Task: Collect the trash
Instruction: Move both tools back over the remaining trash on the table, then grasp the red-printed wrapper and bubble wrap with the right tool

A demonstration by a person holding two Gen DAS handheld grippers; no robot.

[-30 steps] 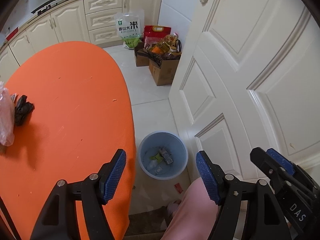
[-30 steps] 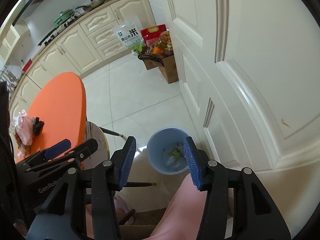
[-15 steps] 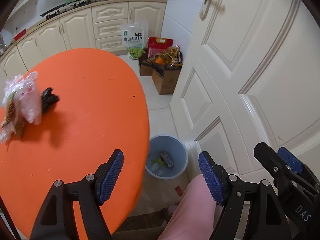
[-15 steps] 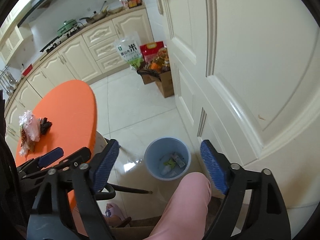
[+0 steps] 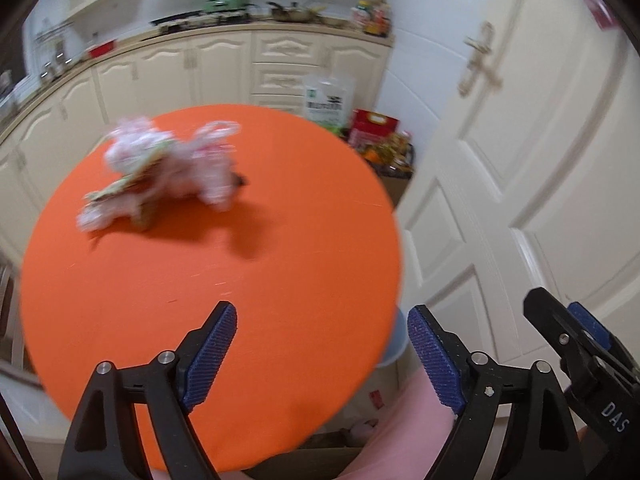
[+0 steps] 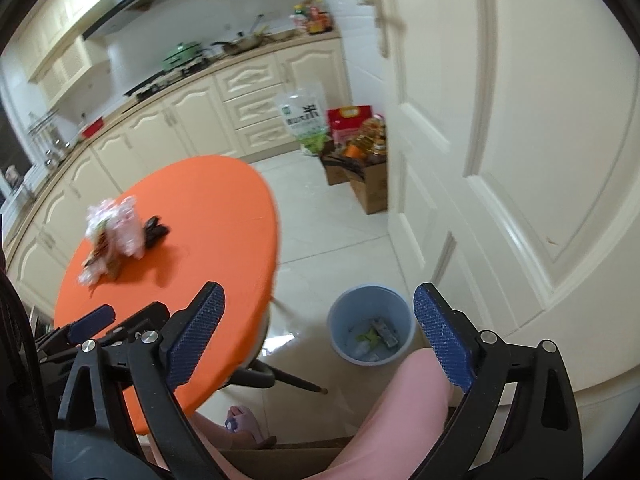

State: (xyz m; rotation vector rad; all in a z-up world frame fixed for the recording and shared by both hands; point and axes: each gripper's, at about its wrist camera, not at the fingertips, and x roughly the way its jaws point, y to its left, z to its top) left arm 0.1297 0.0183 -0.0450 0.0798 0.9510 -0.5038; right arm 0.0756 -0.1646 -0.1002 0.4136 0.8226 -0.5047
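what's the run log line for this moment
left gripper: open, empty | right gripper: open, empty | wrappers: on orange table | blue bin: on floor

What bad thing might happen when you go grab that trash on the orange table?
The crinkly trash pile looks loose, so pieces may drop on the way to the blue bin, which stands on the floor beyond the table edge. The small black scrap beside the pile could get left behind.

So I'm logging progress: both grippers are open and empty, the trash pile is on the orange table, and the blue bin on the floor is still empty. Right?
Not quite: the blue bin already holds some scraps, as the right wrist view shows. The rest stands: left gripper and right gripper are open and empty, and the trash pile lies on the orange table.
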